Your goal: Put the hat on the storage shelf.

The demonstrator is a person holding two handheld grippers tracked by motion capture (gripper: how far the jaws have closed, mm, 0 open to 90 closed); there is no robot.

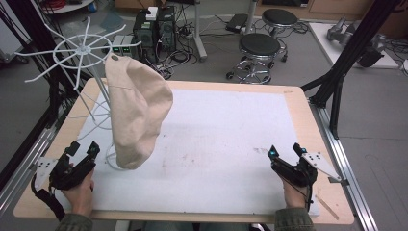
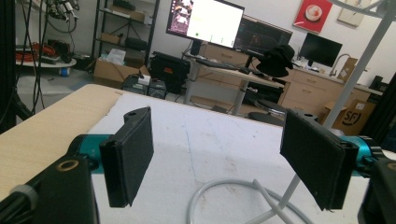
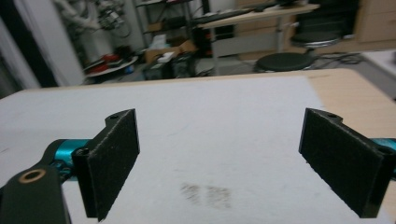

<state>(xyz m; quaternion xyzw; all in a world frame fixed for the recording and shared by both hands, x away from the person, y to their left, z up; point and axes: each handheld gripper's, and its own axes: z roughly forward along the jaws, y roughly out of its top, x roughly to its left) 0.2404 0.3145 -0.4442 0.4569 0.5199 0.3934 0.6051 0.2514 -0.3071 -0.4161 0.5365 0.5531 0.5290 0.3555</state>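
Both hand-held grippers rest low, jaws wide and empty: the left hand-held gripper (image 1: 82, 150) just beside the white rack (image 1: 82, 49), the right hand-held gripper (image 1: 286, 150) well apart. A limp beige cloth bag (image 1: 136, 111) hangs from the rack.

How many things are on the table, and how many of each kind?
Grippers: 2, the left gripper and the right gripper, both open
Beige cloth bag: 1, hanging on the rack
White wire rack: 1
White mat: 1
Total: 5
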